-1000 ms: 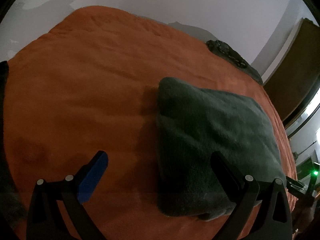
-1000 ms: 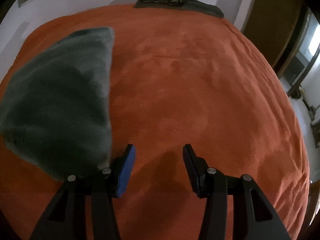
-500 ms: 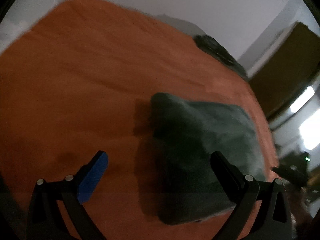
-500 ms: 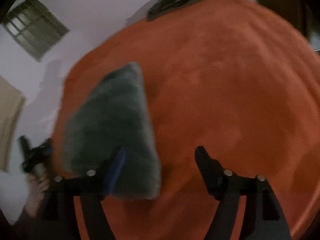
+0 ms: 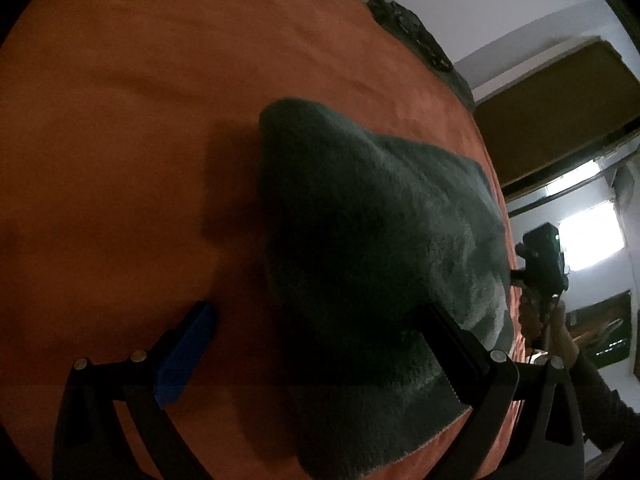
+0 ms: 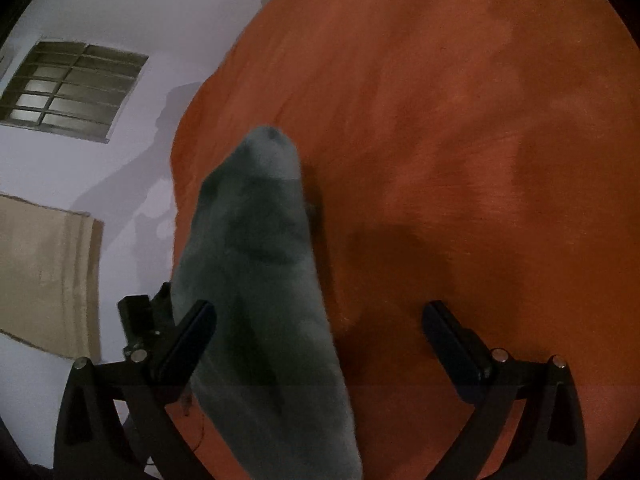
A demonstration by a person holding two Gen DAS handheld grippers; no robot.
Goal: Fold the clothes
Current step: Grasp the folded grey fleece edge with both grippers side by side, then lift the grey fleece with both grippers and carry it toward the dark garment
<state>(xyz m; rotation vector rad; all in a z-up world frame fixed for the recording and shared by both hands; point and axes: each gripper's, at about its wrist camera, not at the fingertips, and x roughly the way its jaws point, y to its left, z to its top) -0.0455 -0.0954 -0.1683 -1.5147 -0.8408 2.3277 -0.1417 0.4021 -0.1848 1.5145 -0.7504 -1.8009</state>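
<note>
Grey fleece garment [image 5: 372, 264] lies already folded into a thick pad on the orange bedspread [image 5: 120, 128], close to its near edge, so I judge only a last fold or squaring-up is left. Its long axis runs near-to-far, one corner pointing far. Both the left gripper [image 5: 320, 354] and right gripper [image 6: 320, 340] gape wide over its near end, having just been opening, gripping nothing.

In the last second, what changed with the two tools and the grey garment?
Both tools closed in on the folded grey garment on the orange bedspread. The right tool swung left, and its jaws have just been opening wide around the garment's edge. The left tool stayed open; nothing is gripped, and the garment stayed put.
</note>
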